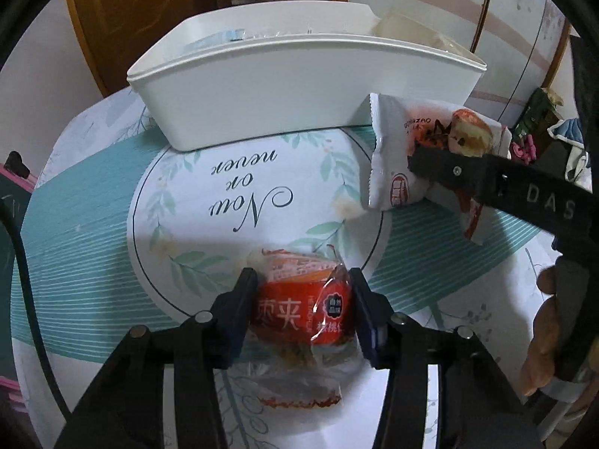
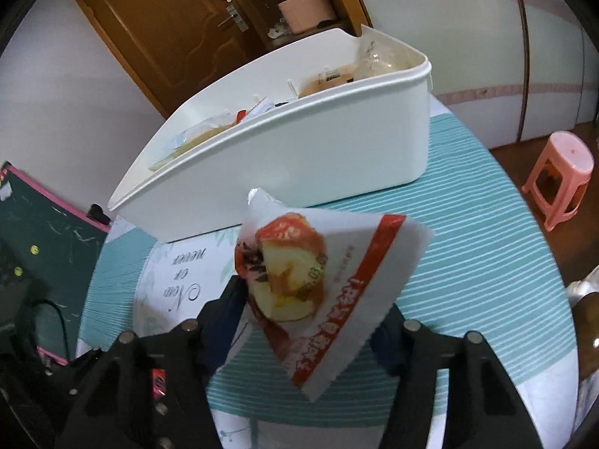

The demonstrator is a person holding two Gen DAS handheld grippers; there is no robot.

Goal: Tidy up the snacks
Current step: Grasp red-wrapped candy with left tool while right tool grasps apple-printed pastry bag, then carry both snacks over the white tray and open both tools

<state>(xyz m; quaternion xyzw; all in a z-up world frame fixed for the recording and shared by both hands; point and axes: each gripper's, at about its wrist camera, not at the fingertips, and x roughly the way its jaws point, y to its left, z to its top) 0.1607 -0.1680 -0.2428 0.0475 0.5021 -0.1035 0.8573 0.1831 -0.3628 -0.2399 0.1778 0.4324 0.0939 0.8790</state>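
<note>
Already several snacks inside white bin (image 2: 299,157) beyond both tools. Left hand-held gripper (image 1: 304,301) clenched on red packet (image 1: 303,310), low on surface (image 1: 93,205); right hand-held gripper (image 2: 310,321) grasping white cake packet (image 2: 329,292); both yet to be binned.

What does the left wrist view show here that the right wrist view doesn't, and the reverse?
Only the left wrist view: the left hand-held gripper with its pads against a red-labelled clear snack pack, and the person's hand at the right edge.
Only the right wrist view: packets inside the bin, a pink stool, and a green chalkboard.
Both: the white bin, the white snack packet clamped by the right hand-held gripper, the teal striped tablecloth, and the brown door.
</note>
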